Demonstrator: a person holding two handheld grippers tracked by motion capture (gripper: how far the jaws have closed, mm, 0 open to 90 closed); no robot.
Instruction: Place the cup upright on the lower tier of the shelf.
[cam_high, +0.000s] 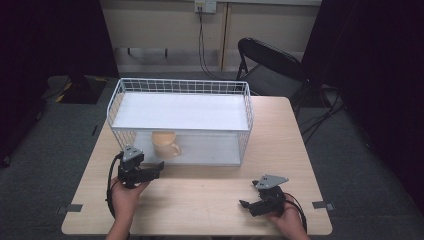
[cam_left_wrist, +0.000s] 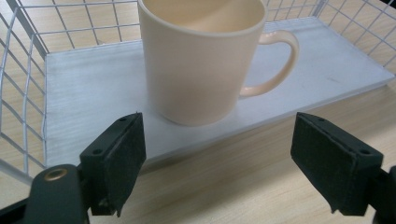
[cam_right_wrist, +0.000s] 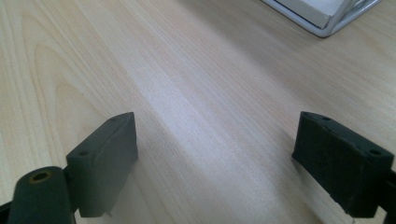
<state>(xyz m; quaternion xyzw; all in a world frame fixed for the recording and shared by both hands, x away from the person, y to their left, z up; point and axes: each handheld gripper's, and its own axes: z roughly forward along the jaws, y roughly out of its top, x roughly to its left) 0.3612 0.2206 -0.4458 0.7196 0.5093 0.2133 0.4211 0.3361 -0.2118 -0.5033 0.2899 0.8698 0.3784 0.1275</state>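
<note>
A cream mug stands upright on the lower white board of a white wire rack, its handle toward the right. In the left gripper view the mug sits just beyond my left gripper, whose jaws are spread wide on either side with nothing between the pads. From above, my left gripper lies on the table just in front of the rack's left end. My right gripper rests near the table's front right, open over bare wood.
The rack has an upper white shelf above the mug. A corner of the rack lies at the top right of the right gripper view. A black folding chair stands behind the wooden table, with cables on the floor.
</note>
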